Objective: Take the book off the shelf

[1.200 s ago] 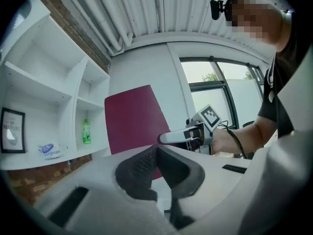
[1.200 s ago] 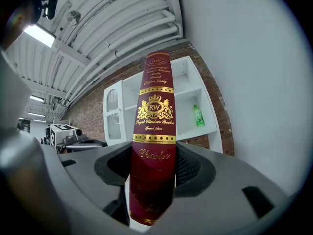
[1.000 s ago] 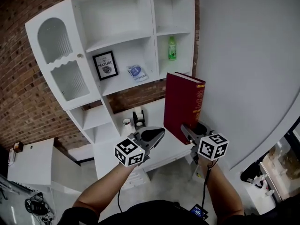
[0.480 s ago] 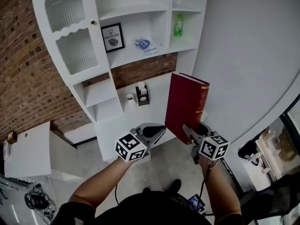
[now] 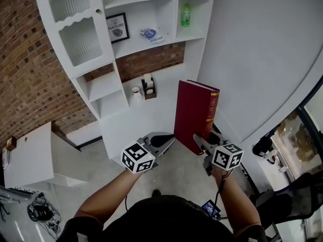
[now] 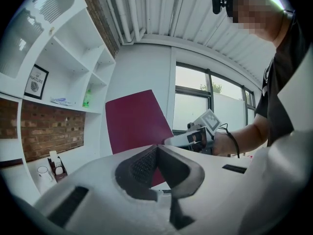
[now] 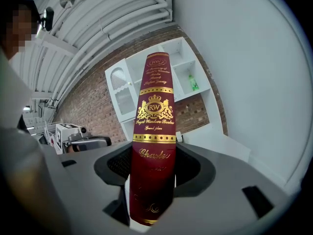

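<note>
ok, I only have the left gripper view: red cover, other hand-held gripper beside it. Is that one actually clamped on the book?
Observer: Yes. The right gripper view shows the book spine-on between the jaws of the right hand-held gripper, with both pads pressing on its lower end.
Operator: Out of the shelf?
Observer: Yes. The head view shows it held upright in front of the white shelf unit, and it sits in none of the compartments.
</note>
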`<state>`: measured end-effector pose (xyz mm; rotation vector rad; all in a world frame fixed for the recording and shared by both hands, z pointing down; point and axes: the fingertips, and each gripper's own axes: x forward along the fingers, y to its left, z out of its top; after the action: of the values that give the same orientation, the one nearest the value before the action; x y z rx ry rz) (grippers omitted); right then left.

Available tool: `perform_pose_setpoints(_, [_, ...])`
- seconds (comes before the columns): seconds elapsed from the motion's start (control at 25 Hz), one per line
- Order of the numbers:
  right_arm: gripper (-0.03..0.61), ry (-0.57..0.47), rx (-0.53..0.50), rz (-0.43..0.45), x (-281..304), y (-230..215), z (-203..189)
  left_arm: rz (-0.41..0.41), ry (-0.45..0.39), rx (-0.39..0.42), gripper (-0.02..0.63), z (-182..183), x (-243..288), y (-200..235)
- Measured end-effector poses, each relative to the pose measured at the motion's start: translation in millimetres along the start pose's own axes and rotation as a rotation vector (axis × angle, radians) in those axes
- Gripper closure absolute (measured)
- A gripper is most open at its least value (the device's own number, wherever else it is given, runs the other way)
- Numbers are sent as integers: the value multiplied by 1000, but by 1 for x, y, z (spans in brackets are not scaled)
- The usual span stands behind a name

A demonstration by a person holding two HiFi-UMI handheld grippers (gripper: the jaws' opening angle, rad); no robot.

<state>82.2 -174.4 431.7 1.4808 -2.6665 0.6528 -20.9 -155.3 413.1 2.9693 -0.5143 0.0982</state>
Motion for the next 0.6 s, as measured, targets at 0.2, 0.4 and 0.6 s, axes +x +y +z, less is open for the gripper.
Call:
perform_pose_setpoints(0.2, [353,46,26,22,-46,-11,-28,21,4,-33,606,-9,20,-44])
perform_pose_setpoints(0.4, [353,77,70,49,-94,-18,-64,39,29,-85,606,-34,34,-94])
perform_pose_setpoints(0.6, [353,113,102,84,-136,-22,-107,51,17,-118,606,-52,37,-145])
